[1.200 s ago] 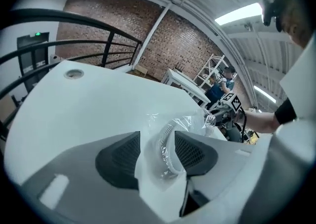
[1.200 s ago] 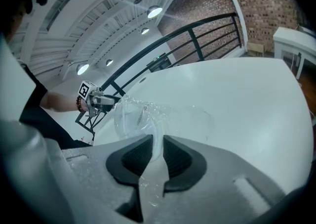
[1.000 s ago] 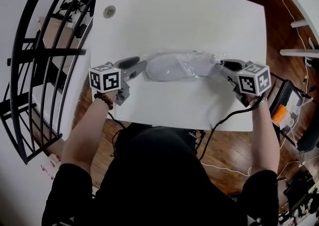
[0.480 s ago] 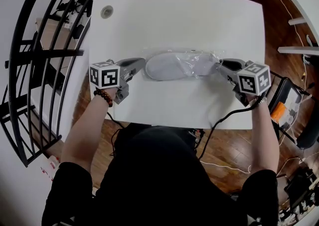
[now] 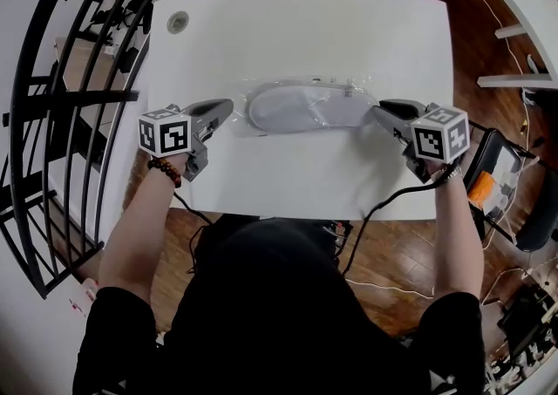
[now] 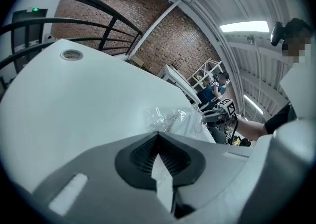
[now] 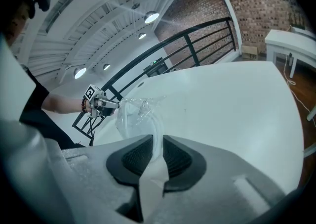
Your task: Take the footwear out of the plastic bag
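While the footwear lies inside the plastic bag on the surface, left hand-held gripper pinches one bag end and right hand-held gripper clamps the other. Extraction not begun; next likely needs the bag mouth opened.

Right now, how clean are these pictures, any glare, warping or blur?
Head view: fisheye bows the railing and table edges, and the clear plastic bag nearly vanishes against the bright white top. Left gripper view: sharp glints on the bag's crinkles, dark vignetted corners. Right gripper view: ceiling lamps blow out, with dark corners too.
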`<action>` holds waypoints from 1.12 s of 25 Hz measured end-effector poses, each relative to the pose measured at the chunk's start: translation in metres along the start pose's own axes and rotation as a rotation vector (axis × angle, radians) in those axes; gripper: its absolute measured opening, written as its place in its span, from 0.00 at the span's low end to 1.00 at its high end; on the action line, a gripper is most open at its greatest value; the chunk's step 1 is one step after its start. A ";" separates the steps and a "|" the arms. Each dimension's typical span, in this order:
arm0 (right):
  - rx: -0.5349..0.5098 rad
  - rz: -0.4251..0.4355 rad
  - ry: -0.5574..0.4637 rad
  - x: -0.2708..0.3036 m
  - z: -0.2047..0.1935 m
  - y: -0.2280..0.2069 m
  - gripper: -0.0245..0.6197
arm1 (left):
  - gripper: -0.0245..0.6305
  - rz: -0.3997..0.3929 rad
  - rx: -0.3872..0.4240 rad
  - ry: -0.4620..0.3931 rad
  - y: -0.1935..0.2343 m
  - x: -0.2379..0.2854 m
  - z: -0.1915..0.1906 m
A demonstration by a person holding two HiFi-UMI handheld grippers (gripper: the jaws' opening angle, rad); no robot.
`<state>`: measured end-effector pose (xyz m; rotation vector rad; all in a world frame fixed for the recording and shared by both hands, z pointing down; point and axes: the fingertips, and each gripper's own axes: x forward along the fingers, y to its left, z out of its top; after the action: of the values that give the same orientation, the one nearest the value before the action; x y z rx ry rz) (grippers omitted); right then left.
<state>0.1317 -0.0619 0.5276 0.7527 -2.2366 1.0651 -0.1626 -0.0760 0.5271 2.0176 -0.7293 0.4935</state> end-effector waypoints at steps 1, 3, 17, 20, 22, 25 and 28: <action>0.002 -0.003 -0.003 -0.002 -0.001 -0.001 0.13 | 0.06 0.005 0.004 0.000 0.001 -0.001 0.001; 0.007 -0.010 -0.008 -0.006 -0.002 -0.002 0.12 | 0.06 0.015 0.012 0.000 0.003 -0.005 0.002; 0.071 -0.065 -0.025 -0.031 -0.016 -0.012 0.12 | 0.06 0.082 0.038 -0.001 0.025 -0.032 0.011; 0.093 -0.074 -0.022 -0.035 -0.022 -0.017 0.12 | 0.06 0.095 0.040 0.001 0.031 -0.035 0.012; 0.104 -0.079 -0.024 -0.037 -0.024 -0.019 0.12 | 0.06 0.104 0.042 0.002 0.034 -0.038 0.014; 0.116 -0.086 -0.025 -0.040 -0.029 -0.023 0.12 | 0.06 0.116 0.046 0.002 0.037 -0.040 0.014; 0.126 -0.093 -0.025 -0.043 -0.034 -0.027 0.12 | 0.06 0.125 0.048 -0.001 0.038 -0.041 0.014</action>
<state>0.1877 -0.0380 0.5309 0.9179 -2.1484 1.1649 -0.2176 -0.0915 0.5193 2.0252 -0.8555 0.5874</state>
